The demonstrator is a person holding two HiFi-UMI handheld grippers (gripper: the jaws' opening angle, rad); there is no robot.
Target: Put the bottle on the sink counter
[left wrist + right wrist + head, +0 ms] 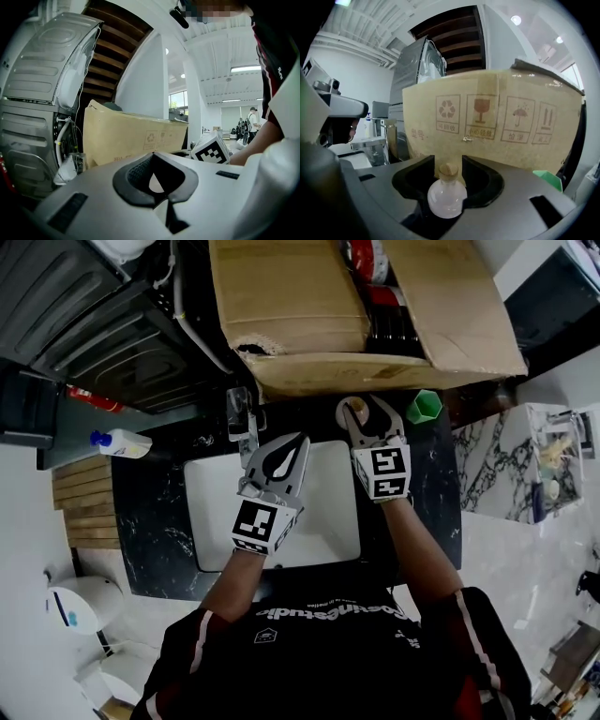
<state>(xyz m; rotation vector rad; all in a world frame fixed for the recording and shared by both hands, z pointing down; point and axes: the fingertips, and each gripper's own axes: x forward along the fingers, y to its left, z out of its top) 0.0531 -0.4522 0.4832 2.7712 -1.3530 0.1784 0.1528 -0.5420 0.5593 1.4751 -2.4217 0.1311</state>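
A small round glass bottle (447, 201) with a cork stopper stands upright between the jaws of my right gripper (448, 159). The jaws stand wide around it and the pads do not press on its body. In the head view the bottle (355, 414) is over the dark counter strip (319, 413) between the white sink (211, 521) and the cardboard box (309, 315), ringed by the right gripper (361, 407). My left gripper (302, 439) hovers over the sink basin, shut and empty; its tips (153, 153) meet.
The large cardboard box (497, 126) stands close behind the bottle. A green cup (425, 407) sits to its right, a faucet (242, 418) to its left. A white bottle with a blue cap (122, 442) and a wooden board (86, 502) lie at the left.
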